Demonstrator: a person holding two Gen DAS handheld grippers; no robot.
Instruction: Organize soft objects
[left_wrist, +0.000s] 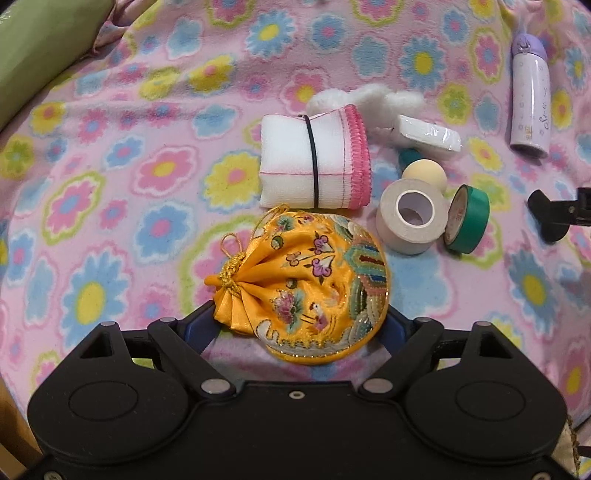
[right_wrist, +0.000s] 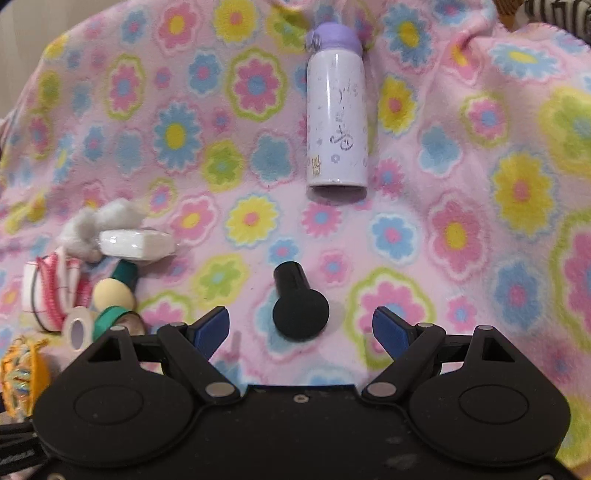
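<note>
A yellow embroidered drawstring pouch lies on the flowered fleece blanket. My left gripper stands wide open with the pouch's near end between its blue fingers; no grip shows. Behind the pouch lie a folded white cloth with pink trim and a black band and white fluffy stuffing. The pouch also shows at the left edge of the right wrist view. My right gripper is open, with a black mushroom-shaped object lying between its fingertips, untouched.
Beside the cloth lie a white tape roll, a green tape roll, a cream ball and a wrapped white block. A lilac bottle lies farther back. A green cushion borders the far left.
</note>
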